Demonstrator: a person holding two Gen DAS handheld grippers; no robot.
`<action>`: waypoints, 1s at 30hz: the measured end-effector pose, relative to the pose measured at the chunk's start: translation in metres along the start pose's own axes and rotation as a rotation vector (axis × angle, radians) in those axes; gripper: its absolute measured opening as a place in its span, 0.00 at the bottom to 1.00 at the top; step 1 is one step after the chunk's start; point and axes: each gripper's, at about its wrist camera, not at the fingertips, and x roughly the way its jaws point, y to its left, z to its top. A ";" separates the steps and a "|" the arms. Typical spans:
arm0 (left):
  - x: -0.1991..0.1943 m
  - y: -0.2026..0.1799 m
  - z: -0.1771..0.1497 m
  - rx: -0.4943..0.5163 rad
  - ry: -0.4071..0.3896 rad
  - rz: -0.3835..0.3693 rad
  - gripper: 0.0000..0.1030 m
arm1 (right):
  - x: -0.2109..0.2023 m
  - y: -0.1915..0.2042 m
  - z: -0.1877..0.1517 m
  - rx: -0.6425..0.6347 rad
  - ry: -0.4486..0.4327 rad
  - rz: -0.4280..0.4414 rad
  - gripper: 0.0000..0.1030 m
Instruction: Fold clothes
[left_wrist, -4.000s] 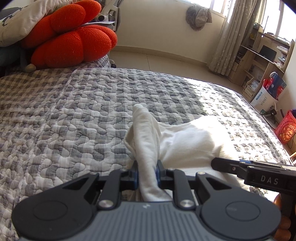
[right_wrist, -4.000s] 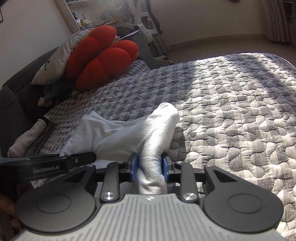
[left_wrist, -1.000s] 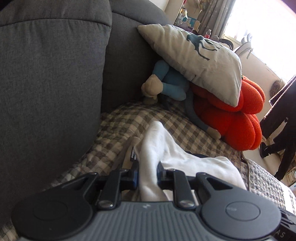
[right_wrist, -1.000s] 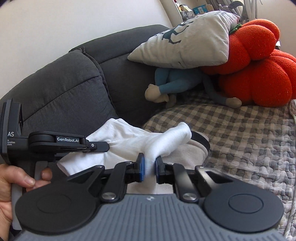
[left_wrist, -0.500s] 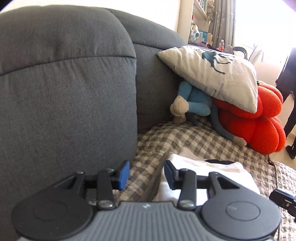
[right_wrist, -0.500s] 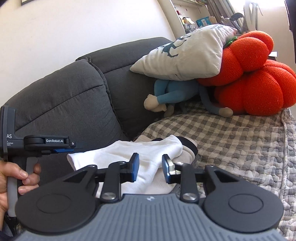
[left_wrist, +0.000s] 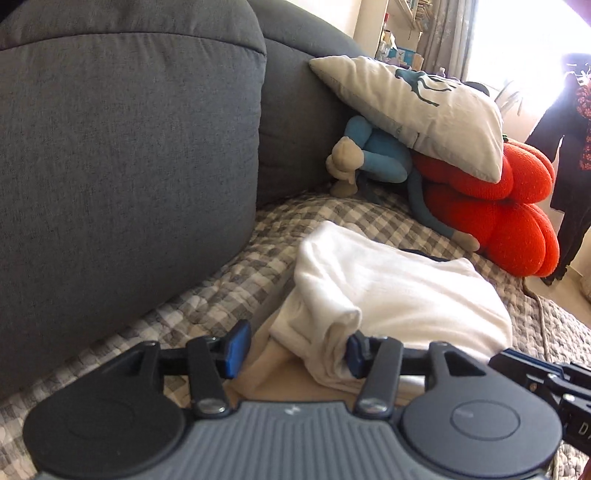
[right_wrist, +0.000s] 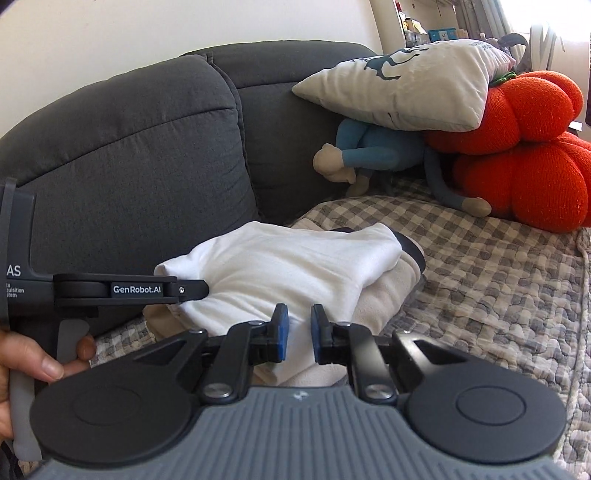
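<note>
Showing the set-down stage: folded white garment (right_wrist: 295, 266) lies on a beige folded piece (right_wrist: 384, 291), on the checked quilt (right_wrist: 480, 266) beside the grey sofa back (right_wrist: 129, 158)
Left tool (left_wrist: 291, 349): jaws have just been opening; now wide apart; garment's rolled edge lies between them, brushing the right pad, not pinched
Right tool (right_wrist: 297, 334): jaws have just closed a little; a narrow gap remains; cloth lies in it, apparently unpinched
Done: folding and stacking of this piece, by appearance
Left: withdrawing both tools; further clothes, if any, are out of view
</note>
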 end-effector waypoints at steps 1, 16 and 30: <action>-0.005 -0.001 0.002 -0.001 -0.003 0.009 0.52 | 0.000 0.000 0.001 -0.003 0.002 -0.002 0.17; -0.106 -0.043 -0.062 0.113 -0.171 0.177 0.91 | -0.063 0.015 -0.013 0.098 -0.066 -0.162 1.00; -0.108 -0.030 -0.073 0.191 -0.197 0.246 0.99 | -0.071 0.037 -0.031 0.192 -0.114 -0.232 1.00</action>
